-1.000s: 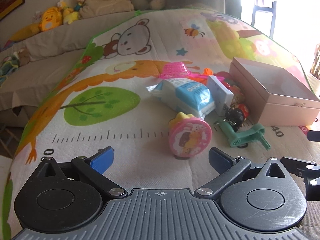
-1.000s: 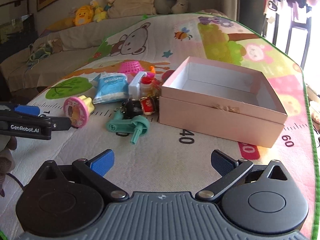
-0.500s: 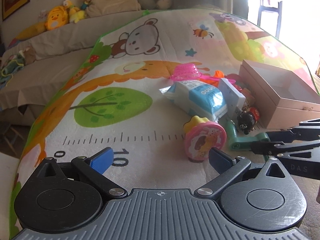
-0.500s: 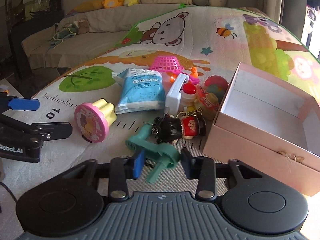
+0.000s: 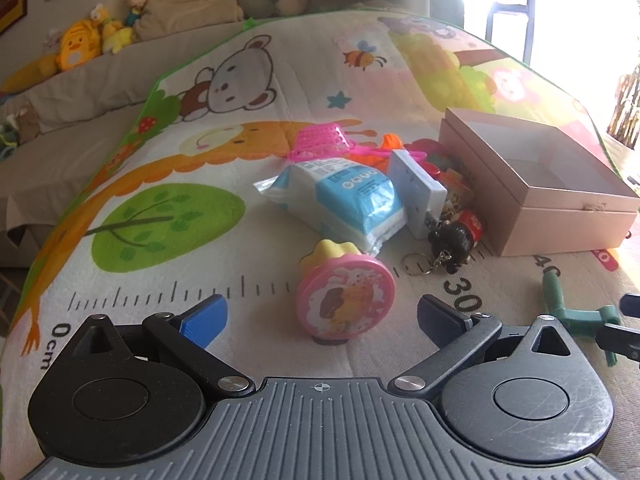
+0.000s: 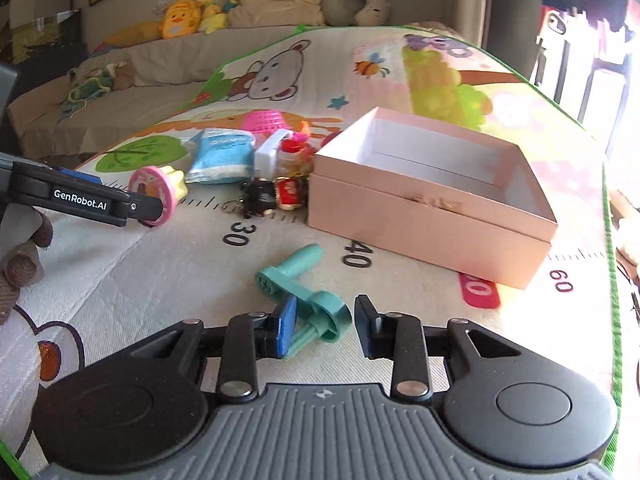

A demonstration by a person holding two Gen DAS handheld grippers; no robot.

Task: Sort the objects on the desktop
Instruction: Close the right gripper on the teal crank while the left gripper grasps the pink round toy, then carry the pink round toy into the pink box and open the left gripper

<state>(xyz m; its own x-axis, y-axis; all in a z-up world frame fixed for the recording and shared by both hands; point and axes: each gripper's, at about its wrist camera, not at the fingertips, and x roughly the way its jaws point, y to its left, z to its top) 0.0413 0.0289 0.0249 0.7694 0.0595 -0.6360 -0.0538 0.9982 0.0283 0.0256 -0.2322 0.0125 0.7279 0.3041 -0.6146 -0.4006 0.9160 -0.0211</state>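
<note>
A teal plastic toy (image 6: 304, 296) lies on the play mat between the fingers of my right gripper (image 6: 326, 326). The jaws stand partly closed around it with a gap on the right side. It also shows in the left wrist view (image 5: 576, 312). My left gripper (image 5: 320, 312) is open and empty, with a pink round toy (image 5: 346, 300) lying between its fingertips. An open pink box (image 6: 432, 196) stands on the mat to the right. A blue packet (image 5: 340, 200), a white block (image 5: 418, 192) and a black doll keychain (image 5: 450, 242) lie in a pile.
A pink basket (image 5: 320, 142) and orange and red toys (image 5: 400, 150) lie behind the pile. The mat (image 5: 160, 208) covers a raised surface with green edges. A sofa with plush toys (image 6: 188, 20) stands at the back.
My right gripper has pulled back toward the near edge, dragging the teal toy away from the pile. Its jaws have opened a little. My left gripper has shifted closer to the pink round toy.
</note>
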